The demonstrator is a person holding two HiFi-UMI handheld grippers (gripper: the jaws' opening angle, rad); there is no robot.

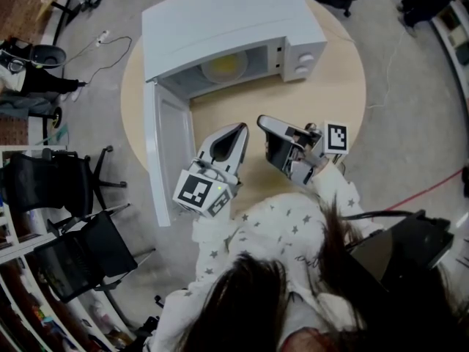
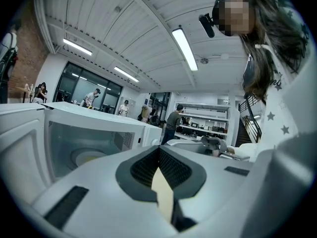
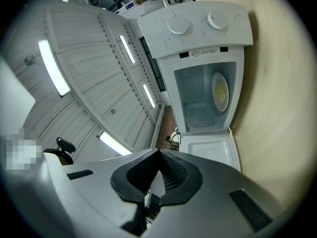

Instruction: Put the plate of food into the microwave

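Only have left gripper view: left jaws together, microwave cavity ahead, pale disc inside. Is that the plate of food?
Observer: Yes. Right gripper view shows the plate of food sitting inside the microwave.
Operator: Right gripper state?
Observer: Right gripper jaws shut, nothing between them.
Operator: Door?
Observer: Head view: door swung wide open, on the person's left.

Mouth of the microwave (image 1: 227, 20) facing the near edge of the counter (image 1: 344, 86), plate of food (image 1: 225, 66) taking up the cavity floor, swung-out door (image 1: 167, 149) walling the counter's left edge, bare counter free before the mouth and along the right edge
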